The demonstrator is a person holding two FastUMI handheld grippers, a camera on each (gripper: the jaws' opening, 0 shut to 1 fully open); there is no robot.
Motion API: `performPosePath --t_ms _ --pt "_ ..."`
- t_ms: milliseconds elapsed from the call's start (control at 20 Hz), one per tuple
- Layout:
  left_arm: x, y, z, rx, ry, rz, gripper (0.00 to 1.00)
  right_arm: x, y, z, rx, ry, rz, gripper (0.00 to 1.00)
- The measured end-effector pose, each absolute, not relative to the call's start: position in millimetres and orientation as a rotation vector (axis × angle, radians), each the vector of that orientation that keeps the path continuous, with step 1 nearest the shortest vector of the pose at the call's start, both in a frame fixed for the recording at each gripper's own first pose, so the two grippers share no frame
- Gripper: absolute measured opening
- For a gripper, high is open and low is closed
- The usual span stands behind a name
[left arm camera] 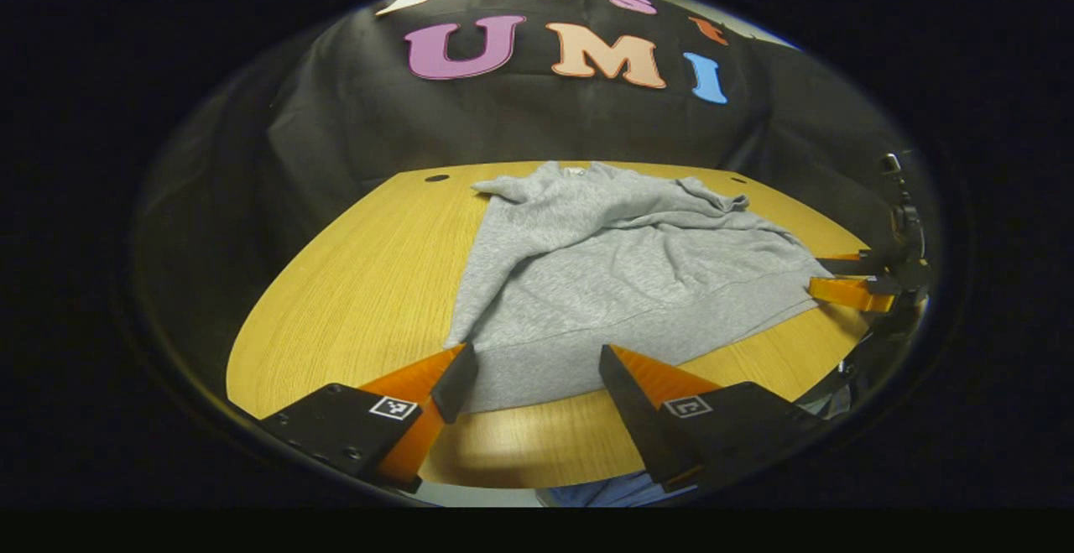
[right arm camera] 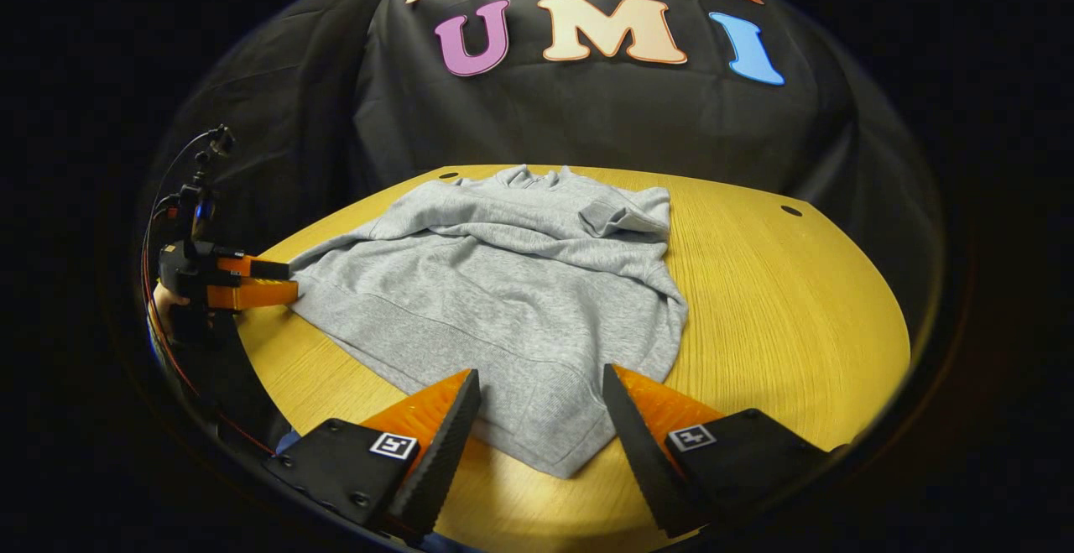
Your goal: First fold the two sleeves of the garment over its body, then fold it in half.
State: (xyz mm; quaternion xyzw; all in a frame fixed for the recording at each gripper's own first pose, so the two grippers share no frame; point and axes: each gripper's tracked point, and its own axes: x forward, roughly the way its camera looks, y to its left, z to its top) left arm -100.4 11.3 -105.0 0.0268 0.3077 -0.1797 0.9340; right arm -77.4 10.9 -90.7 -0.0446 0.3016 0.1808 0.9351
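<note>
Garment (left arm camera: 621,276) lies on table (left arm camera: 352,284), sleeves folded, both claws spread.

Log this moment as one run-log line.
stage: sleeves folded over body, half-fold not yet done | sweatshirt: flat on table | left claw: open at hem | right claw: open at hem corner

Left gripper (left arm camera: 537,364): black housings, each with a small square black-and-white marker and round screws. Right gripper (right arm camera: 537,389) looks the same. At nine o'clock, thin red cable (right arm camera: 168,352) trailing.
</note>
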Motion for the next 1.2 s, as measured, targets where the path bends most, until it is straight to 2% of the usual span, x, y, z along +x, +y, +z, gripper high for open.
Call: performPosePath --t_ms 100,200,250,300,350,400,450,500,700,900,1200 --pt "-101.4 9.5 -105.2 0.057 0.631 -0.364 0.87 -79.8 13.8 -90.9 -0.09 0.618 0.379 0.9" --pt "-101.1 2.5 -103.0 0.045 0.63 -0.374 0.8 -82.9 21.8 -90.4 -0.09 0.614 0.4 0.78" --pt "-100.3 -0.9 -103.5 0.042 0.628 -0.38 0.63 -84.1 23.5 -90.4 -0.093 0.611 0.409 0.68" --pt "-98.9 -3.8 -103.0 0.038 0.624 -0.386 0.57 -84.9 26.2 -90.1 -0.094 0.61 0.414 0.58" --pt "-99.8 -7.3 -103.9 0.025 0.625 -0.393 0.44 -86.6 29.1 -89.5 -0.089 0.608 0.422 0.56" --pt "-98.7 -10.1 -102.5 0.012 0.616 -0.4 0.37 -87.0 32.6 -89.6 -0.077 0.611 0.427 0.43" --pt "-99.1 -11.8 -102.7 0.001 0.611 -0.405 0.22 -87.1 33.1 -90.6 -0.06 0.614 0.428 0.37" --pt "-99.2 -12.0 -102.3 -0.009 0.604 -0.405 0.16 -87.4 33.2 -89.9 -0.05 0.616 0.424 0.28" --pt "-101.3 -11.9 -101.9 -0.06 0.598 -0.399 0.04 -88.1 29.7 -89.9 -0.005 0.618 0.399 0.08" --pt "-100.9 -11.3 -100.5 -0.085 0.601 -0.409 0.0 -90.1 30.4 -87.3 0.003 0.61 0.373 0.03" --pt "-100.9 -13.8 -87.3 -0.096 0.6 -0.424 0.0 -88.2 28.1 -66.1 0.009 0.583 0.355 0.03"
